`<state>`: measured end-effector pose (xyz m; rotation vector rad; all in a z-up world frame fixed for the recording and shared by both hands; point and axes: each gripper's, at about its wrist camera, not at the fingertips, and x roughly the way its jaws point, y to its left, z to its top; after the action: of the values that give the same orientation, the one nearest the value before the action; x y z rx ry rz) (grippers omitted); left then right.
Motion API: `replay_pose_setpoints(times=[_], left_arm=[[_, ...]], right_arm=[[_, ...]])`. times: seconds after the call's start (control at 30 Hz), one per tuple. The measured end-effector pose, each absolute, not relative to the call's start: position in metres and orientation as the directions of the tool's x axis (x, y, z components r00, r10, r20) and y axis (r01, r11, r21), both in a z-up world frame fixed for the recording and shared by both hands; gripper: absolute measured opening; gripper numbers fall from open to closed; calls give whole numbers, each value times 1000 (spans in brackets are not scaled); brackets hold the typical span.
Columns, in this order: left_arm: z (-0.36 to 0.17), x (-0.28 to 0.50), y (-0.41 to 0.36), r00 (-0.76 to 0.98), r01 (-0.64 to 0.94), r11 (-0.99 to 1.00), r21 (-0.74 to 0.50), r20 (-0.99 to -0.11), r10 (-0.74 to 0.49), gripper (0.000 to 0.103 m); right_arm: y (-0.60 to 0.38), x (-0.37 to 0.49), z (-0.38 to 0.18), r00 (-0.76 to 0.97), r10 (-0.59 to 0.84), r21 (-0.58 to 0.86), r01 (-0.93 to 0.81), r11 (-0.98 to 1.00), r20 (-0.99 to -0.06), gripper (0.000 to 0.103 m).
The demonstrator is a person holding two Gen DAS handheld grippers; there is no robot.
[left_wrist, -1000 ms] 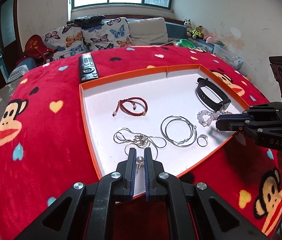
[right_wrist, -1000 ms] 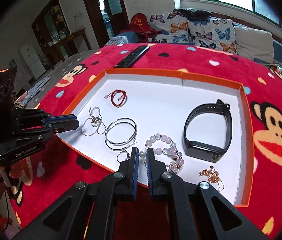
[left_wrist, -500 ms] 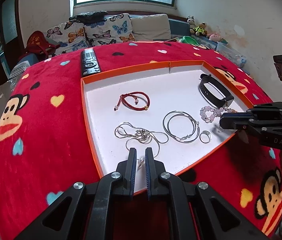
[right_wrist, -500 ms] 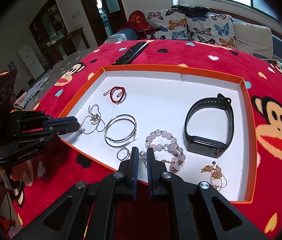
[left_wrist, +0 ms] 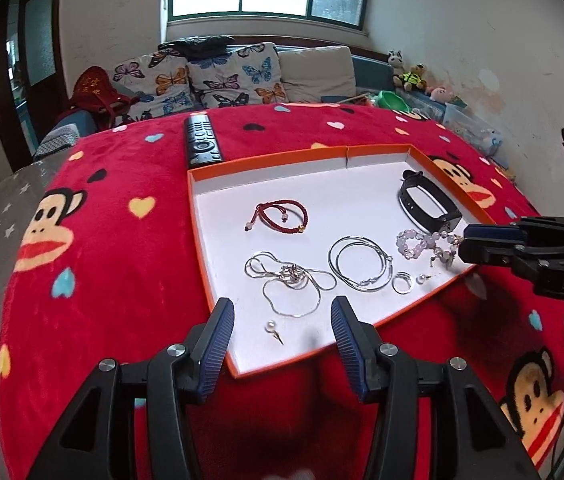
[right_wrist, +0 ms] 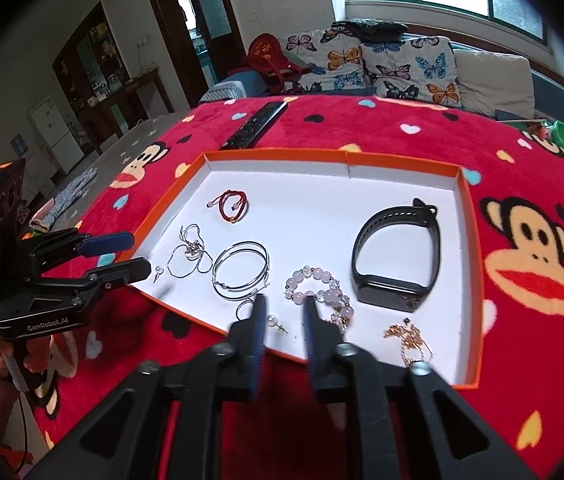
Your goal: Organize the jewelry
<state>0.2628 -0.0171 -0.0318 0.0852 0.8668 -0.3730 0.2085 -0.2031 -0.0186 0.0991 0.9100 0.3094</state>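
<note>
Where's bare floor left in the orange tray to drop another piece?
Biggest free patch: the tray's far middle, between the red cord bracelet, the black band and the far wall. A smaller strip lies between the silver hoops and the band. The near edge is crowded: chain, ring, two pearl studs, bead bracelet, gold chain.

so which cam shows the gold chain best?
Right wrist view. The gold chain lies in plain sight in the tray's near right corner, just below the black band. In the left wrist view it can't be made out: that corner sits behind the right gripper.
</note>
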Motion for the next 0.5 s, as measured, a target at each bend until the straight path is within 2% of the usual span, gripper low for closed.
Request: replay_pose_setpoints(times=[0.1, 0.23, 0.27, 0.4, 0.5], left_arm=[[-25, 249, -16, 592, 324, 943, -79, -760, -268, 54], [-15, 227, -13, 616, 284, 957, -65, -752, -234, 72], [-13, 222, -14, 623, 278, 959, -54, -750, -223, 73], [-4, 199, -13, 641, 253, 967, -28, -744, -190, 81], [1, 186, -11, 640, 238, 971, -40, -745, -187, 83]], right_arm=[[-203, 200, -12, 583, 294, 205, -215, 955, -757, 36], [-200, 190, -9, 589, 278, 198, -198, 960, -759, 37], [-200, 187, -8, 590, 274, 197, -193, 961, -759, 37], [-199, 177, -8, 589, 267, 202, -175, 964, -763, 45], [-199, 169, -8, 592, 241, 185, -154, 971, -769, 52]])
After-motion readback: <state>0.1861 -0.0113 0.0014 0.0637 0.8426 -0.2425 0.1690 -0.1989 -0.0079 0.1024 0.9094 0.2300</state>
